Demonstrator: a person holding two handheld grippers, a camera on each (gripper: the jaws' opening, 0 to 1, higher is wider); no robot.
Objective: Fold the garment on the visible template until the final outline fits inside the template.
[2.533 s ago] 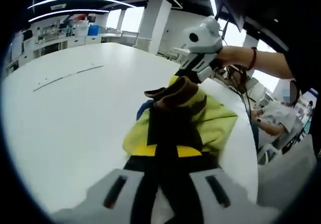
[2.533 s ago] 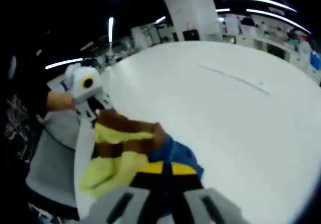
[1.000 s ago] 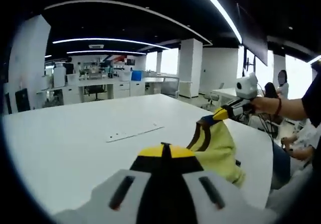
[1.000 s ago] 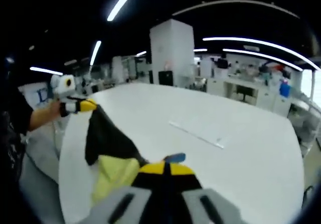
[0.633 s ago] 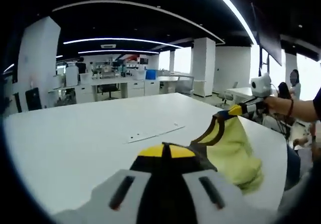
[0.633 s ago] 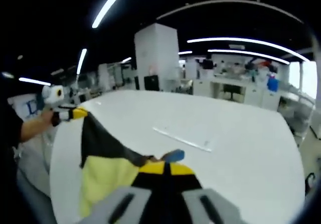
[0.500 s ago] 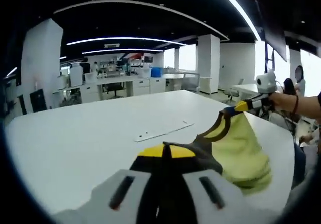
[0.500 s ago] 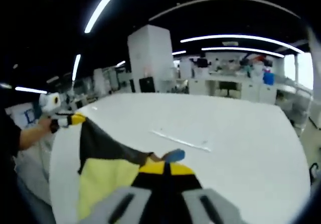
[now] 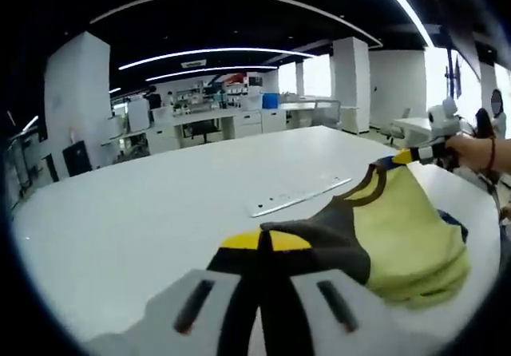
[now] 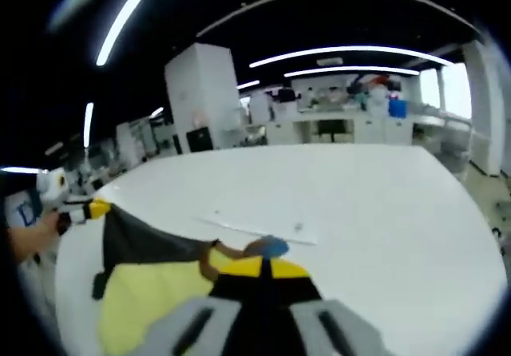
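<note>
Garment of yellow and dark fabric [image 9: 399,228], bunched 2.5 seconds ago, now hangs stretched between left gripper [image 9: 263,240] and right gripper [image 10: 262,268], both clamped on its corners, right toward 2 o'clock; unfurled for laying flat.

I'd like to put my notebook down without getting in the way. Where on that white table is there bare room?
The white table is bare between the strip marked on it and its far edge, and left of the garment. It is crowded near the person, where the left gripper and right gripper hold the garment stretched.
</note>
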